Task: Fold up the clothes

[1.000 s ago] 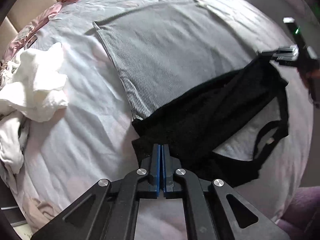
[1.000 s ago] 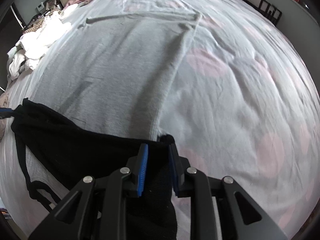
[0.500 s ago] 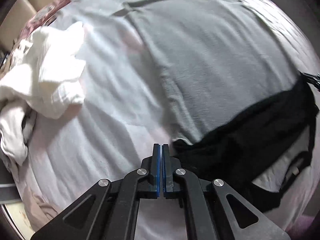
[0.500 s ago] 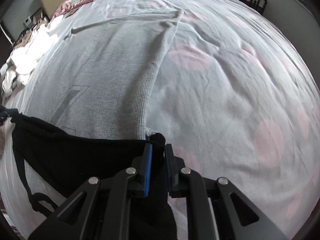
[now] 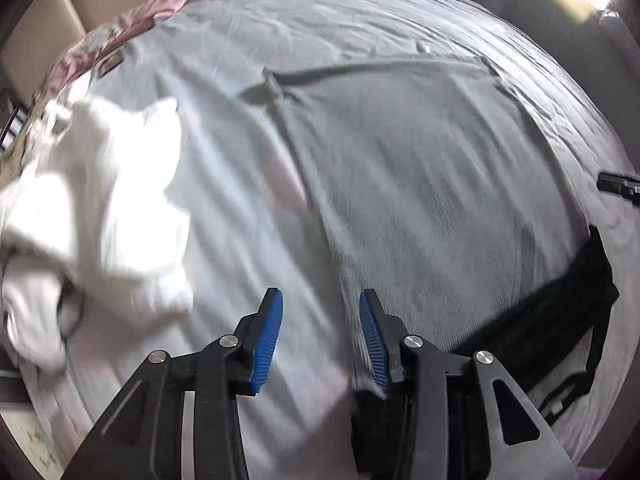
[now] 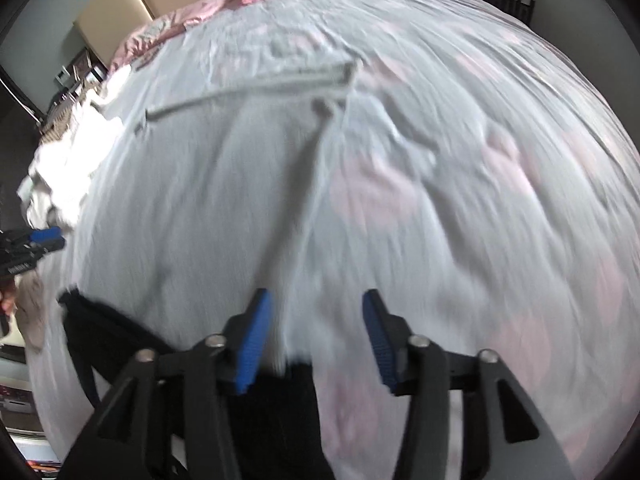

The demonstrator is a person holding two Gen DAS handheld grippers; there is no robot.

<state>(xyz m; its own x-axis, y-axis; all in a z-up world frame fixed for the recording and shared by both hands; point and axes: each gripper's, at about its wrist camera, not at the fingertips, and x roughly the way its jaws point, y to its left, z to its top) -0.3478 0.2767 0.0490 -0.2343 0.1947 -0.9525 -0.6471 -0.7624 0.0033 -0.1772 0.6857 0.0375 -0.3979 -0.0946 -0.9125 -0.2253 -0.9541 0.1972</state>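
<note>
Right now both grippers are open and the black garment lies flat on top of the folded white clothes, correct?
Not quite. Both the left gripper and right gripper are open, their jaws having just opened with nothing between them, but the black garment lies on the grey garment, as the left wrist view shows. The white clothes sit crumpled apart.

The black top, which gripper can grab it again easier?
Probably the right gripper: the black top lies just under its open jaws. The left gripper, also open, frames mostly bedsheet and grey garment.
</note>
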